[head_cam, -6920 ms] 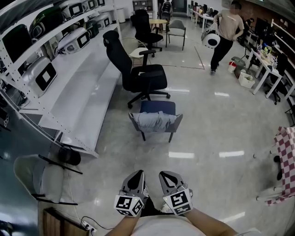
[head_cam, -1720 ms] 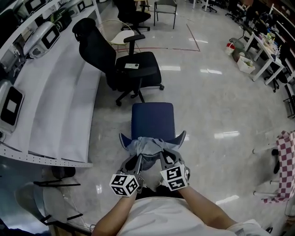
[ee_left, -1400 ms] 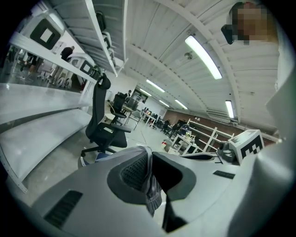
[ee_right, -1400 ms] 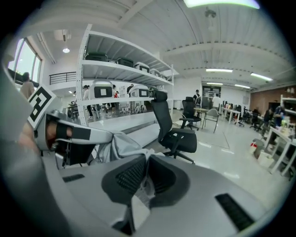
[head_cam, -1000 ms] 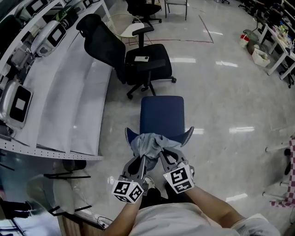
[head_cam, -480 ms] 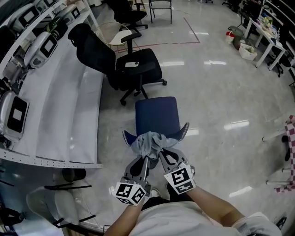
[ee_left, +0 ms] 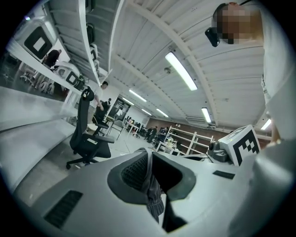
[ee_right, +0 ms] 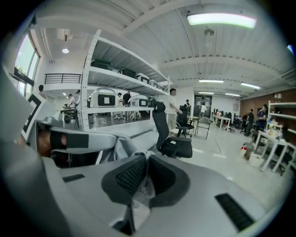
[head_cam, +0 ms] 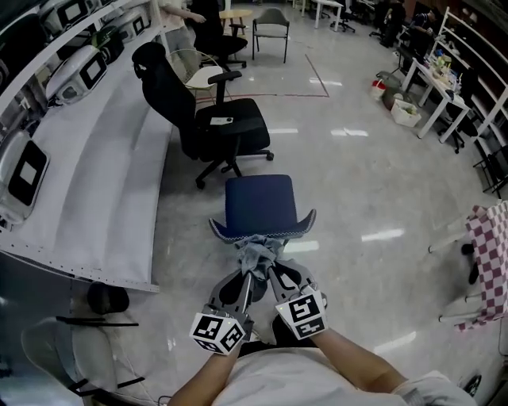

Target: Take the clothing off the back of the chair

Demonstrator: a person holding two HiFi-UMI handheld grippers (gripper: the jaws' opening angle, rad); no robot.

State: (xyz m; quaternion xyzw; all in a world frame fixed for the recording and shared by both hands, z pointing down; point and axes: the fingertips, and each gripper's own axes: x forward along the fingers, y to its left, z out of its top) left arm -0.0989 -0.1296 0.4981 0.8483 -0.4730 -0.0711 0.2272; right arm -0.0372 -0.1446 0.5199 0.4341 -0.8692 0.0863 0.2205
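Note:
A small blue chair (head_cam: 259, 204) stands on the floor in front of me, and the top edge of its backrest (head_cam: 262, 231) shows bare. The grey clothing (head_cam: 257, 254) is bunched just on my side of that backrest, held up between both grippers. My left gripper (head_cam: 248, 272) is shut on its left part, and striped grey cloth (ee_left: 155, 196) hangs pinched between the jaws. Beside it, my right gripper (head_cam: 269, 271) is shut on the right part, with cloth (ee_right: 142, 187) squeezed between its pads. In their own views, the left gripper (ee_left: 149, 155) and the right gripper (ee_right: 147, 159) both point out across the room.
A black office chair (head_cam: 213, 119) stands beyond the blue one. A long white shelf unit (head_cam: 87, 166) runs along the left. A checked cloth on a rack (head_cam: 490, 254) is at the right edge. A person (head_cam: 179, 16) stands far back, near desks (head_cam: 432, 87).
Both grippers have drawn back toward me and risen a little with the clothing. The cloth that lay draped over the backrest has come off it and now hangs bunched in front.

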